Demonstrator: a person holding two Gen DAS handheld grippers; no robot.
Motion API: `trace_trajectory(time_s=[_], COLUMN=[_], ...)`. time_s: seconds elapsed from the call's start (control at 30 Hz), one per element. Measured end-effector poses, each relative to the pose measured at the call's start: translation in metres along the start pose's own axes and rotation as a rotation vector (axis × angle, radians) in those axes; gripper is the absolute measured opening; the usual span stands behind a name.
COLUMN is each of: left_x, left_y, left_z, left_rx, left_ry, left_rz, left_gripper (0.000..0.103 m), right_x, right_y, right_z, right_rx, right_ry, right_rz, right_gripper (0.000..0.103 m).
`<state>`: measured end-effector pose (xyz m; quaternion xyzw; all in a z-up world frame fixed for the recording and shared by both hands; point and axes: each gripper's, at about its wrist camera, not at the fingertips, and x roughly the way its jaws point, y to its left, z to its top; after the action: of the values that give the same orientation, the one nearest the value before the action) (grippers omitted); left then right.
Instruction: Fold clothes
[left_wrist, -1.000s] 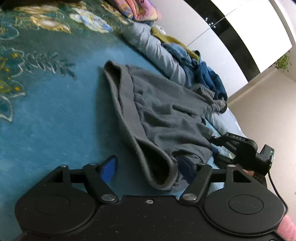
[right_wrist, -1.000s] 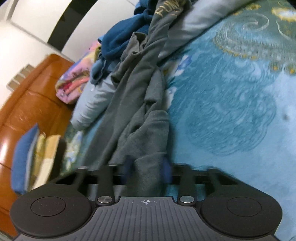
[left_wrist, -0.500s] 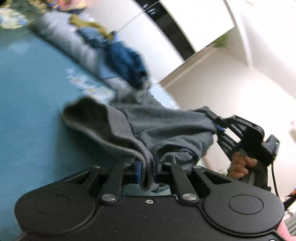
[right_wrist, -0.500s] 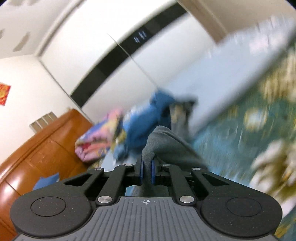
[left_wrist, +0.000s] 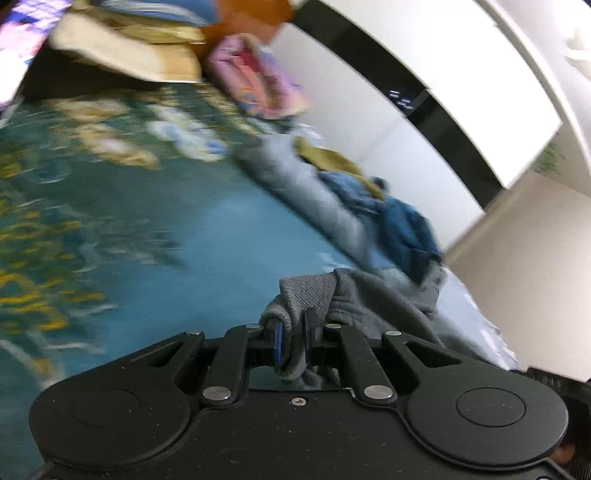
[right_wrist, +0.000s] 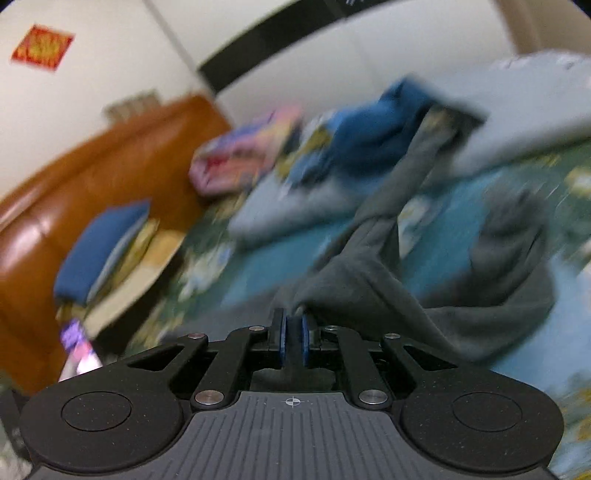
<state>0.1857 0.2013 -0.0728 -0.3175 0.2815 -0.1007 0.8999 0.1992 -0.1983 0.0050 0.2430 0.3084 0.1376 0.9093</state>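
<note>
A grey sweatshirt (left_wrist: 354, 295) is lifted off the teal patterned blanket (left_wrist: 129, 240). My left gripper (left_wrist: 293, 341) is shut on its ribbed hem, which bunches between the blue pads. My right gripper (right_wrist: 293, 339) is shut on another edge of the same grey sweatshirt (right_wrist: 369, 273); the cloth trails away to the right and back toward the clothes pile. Both views are motion-blurred.
A pile of blue and yellow clothes (left_wrist: 388, 206) lies on a grey-blue quilt (left_wrist: 314, 192) along the bed's far edge. A pink folded blanket (left_wrist: 255, 85) and pillows (right_wrist: 107, 243) sit by the brown headboard (right_wrist: 92, 166). White wardrobe doors stand behind.
Both grippers closed on the grey sweatshirt and lifted it off the blanket. Both views have swung, now facing more toward the headboard and pile.
</note>
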Motion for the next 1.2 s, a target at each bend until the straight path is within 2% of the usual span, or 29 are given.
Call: trace_trajectory(time_s=[0.07,0.13,0.27,0.33,0.4,0.47,0.53,0.57,0.63,0.77,0.8,0.83,0.87,0.93,1.0,1.2], left_x=[-0.001,0.004,0.015,0.018,0.018,0.021,0.024,0.025,0.028,0.033,0.032,0.031,0.030,0.027,0.024,0.021], left_y=[0.015,0.018,0.020,0.021,0.021,0.018,0.017,0.016,0.012,0.005,0.003,0.000,-0.002,-0.007,-0.012,-0.031], left_z=[-0.002,-0.009,-0.015,-0.014,-0.014,-0.017,-0.018,-0.019,-0.023,-0.028,-0.028,-0.028,-0.027,-0.026,-0.025,-0.027], left_rx=[-0.025,-0.032,-0.042,-0.050,-0.050,-0.048,-0.052,-0.050,-0.047,-0.043,-0.037,-0.029,-0.021,0.000,0.019,0.070], left_ry=[0.020,0.028,0.035,0.039,0.045,0.058,0.077,0.083,0.098,0.119,0.116,0.110,0.104,0.097,0.091,0.088], left_rz=[0.002,0.015,0.026,0.023,0.018,0.021,0.011,0.007,0.008,0.004,0.002,0.000,-0.001,0.002,-0.008,-0.070], left_gripper=[0.008,0.009,0.011,0.011,0.014,0.022,0.035,0.038,0.043,0.042,0.042,0.038,0.035,0.022,0.017,0.017], right_x=[0.017,0.021,-0.001,-0.018,-0.033,-0.036,-0.034,-0.031,-0.019,0.004,0.009,0.008,0.009,-0.003,-0.017,-0.111], right_y=[0.007,0.016,0.008,-0.012,-0.044,-0.082,-0.116,-0.130,-0.145,-0.145,-0.141,-0.140,-0.138,-0.133,-0.132,-0.106], right_z=[-0.007,-0.013,-0.011,-0.009,-0.001,0.002,0.001,-0.002,-0.010,-0.021,-0.023,-0.024,-0.023,-0.018,-0.007,0.017], right_rx=[-0.013,-0.059,-0.104,-0.090,-0.025,0.072,0.198,0.257,0.355,0.445,0.449,0.451,0.459,0.471,0.468,0.302], right_ry=[0.045,0.071,0.024,-0.027,-0.081,-0.103,-0.089,-0.077,-0.070,-0.048,-0.054,-0.064,-0.074,-0.141,-0.212,-0.421], right_rz=[0.036,0.011,0.001,-0.071,-0.187,-0.295,-0.386,-0.409,-0.402,-0.346,-0.322,-0.302,-0.288,-0.263,-0.240,-0.220], right_gripper=[0.006,0.006,0.013,0.023,0.028,0.032,0.034,0.034,0.034,0.034,0.028,0.007,0.003,0.002,0.002,0.002])
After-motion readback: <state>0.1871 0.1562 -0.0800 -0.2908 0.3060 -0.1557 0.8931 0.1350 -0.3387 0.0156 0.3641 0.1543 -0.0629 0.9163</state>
